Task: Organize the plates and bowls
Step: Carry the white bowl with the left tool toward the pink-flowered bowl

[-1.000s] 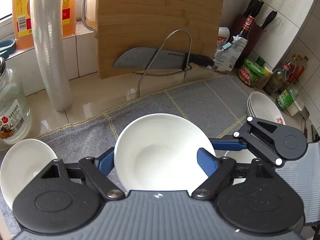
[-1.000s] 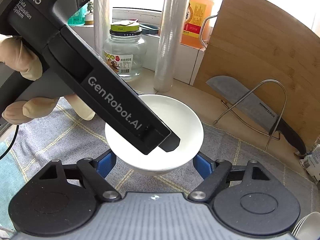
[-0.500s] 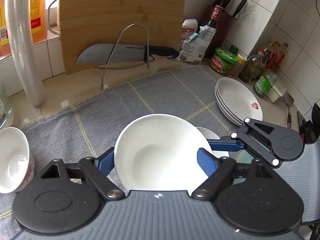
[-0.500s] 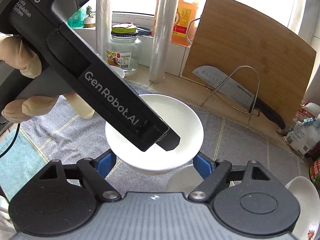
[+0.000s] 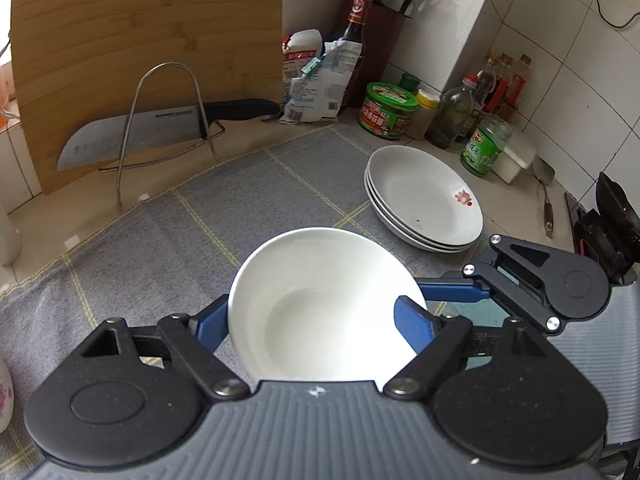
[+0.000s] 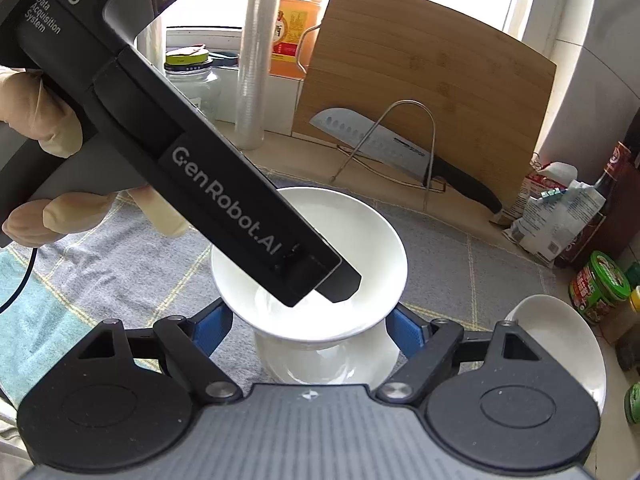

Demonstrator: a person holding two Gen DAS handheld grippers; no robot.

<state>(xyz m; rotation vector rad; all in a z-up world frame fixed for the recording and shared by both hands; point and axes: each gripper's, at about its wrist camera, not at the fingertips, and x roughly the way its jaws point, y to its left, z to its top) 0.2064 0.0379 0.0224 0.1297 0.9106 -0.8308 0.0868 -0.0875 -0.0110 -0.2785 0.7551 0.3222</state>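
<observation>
A plain white bowl [image 5: 320,304] hangs above the grey checked cloth [image 5: 248,208], gripped from two sides. My left gripper [image 5: 316,320] is shut on it, blue pads [image 5: 412,324] pressed to its walls. One finger of my right gripper [image 5: 456,291] reaches its rim from the right. In the right wrist view the same bowl [image 6: 344,232] sits between the pads of my right gripper [image 6: 310,328], also shut on it. The left gripper's black body [image 6: 224,200] slants across it. A second white bowl [image 6: 320,364] stands directly beneath. A stack of three white plates [image 5: 424,200] lies to the right.
A bamboo cutting board [image 5: 148,52] and a knife [image 5: 132,136] in a wire rack [image 5: 168,92] stand at the back. Jars and bottles [image 5: 388,112] crowd the right corner by the tiled wall. A floral bowl [image 5: 4,392] sits at the far left. A gloved hand [image 6: 36,128] holds the left gripper.
Both grippers have carried the white bowl to the right over the cloth. The plate stack has come into view, and the second bowl now lies under the held one.
</observation>
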